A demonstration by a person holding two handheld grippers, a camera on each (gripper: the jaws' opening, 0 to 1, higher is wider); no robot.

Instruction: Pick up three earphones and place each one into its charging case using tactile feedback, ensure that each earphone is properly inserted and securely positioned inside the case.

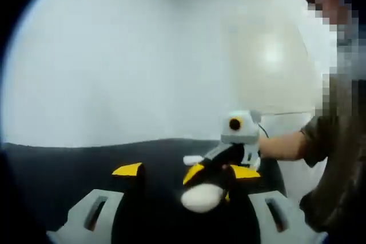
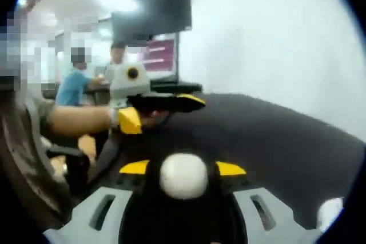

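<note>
Black table (image 2: pixel 274 135), plain. White earphone case (image 2: pixel 183 175), unpatterned. Grey right gripper (image 2: pixel 183 170) with yellow tips; left gripper (image 1: pixel 177 172) the same. Small pale object (image 2: pixel 330 211), possibly white, blurred. Dark screen (image 2: pixel 154 12).

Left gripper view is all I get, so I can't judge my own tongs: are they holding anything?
Observer: No. The right gripper view shows the left tongs from the side, open and empty above the black table.
Operator: Is any other white piece on the table?
Observer: Yes. A small white object lies on the table at the lower right of that view, apart from the right tongs, which grip a white rounded piece.
</note>
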